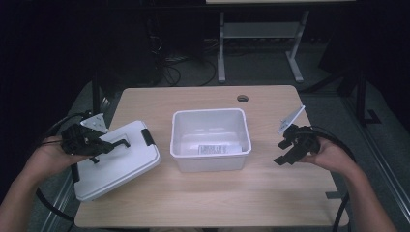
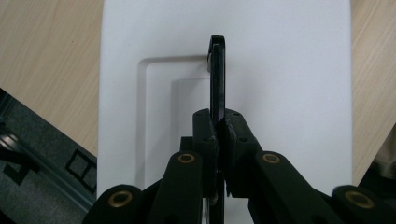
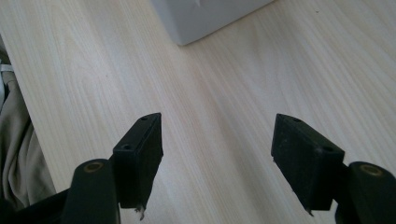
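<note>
Left gripper is clamped on the lid's black handle; right gripper has its jaws apart and holds nothing, to the right of the open white bin. The white lid sits left of the bin, overhanging the table edge. Risk: the thin handle grip lets the lid swing or slip if lifted fast. Lid is flat and rectangular, with black latches.

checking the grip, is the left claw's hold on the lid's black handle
Yes, the left claw is shut on the thin black handle of the white lid.
</note>
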### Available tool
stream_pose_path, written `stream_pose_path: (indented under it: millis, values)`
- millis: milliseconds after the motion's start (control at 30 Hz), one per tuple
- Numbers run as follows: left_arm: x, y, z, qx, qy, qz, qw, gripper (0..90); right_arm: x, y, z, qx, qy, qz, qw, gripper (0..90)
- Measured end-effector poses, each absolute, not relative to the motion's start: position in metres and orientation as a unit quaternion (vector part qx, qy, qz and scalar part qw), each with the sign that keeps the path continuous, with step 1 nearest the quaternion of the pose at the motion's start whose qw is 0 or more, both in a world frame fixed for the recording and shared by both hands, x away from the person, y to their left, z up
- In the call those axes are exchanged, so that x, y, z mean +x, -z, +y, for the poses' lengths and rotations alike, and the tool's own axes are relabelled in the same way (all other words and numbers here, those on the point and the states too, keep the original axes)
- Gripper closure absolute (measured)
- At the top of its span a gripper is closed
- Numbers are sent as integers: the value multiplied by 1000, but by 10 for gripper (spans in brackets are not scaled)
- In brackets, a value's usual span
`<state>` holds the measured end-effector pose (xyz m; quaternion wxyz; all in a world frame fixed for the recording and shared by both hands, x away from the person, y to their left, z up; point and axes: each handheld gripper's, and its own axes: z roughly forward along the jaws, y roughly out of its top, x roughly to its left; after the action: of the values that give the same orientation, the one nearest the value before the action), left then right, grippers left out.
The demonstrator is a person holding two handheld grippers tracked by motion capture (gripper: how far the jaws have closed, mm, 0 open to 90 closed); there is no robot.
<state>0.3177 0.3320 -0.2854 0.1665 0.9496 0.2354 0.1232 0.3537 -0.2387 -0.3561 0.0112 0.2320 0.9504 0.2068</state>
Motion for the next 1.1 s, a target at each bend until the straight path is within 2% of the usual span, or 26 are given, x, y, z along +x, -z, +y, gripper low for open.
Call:
stream_pose_path:
  millis: [467,1100]
  values:
    - [319,275,327,950,-121,231,172,848,354,360,-239,233,-209,950,7,328]
    - [320,233,316,954,-122,209,177,848,351,365,-244,236,-215,948,5,326]
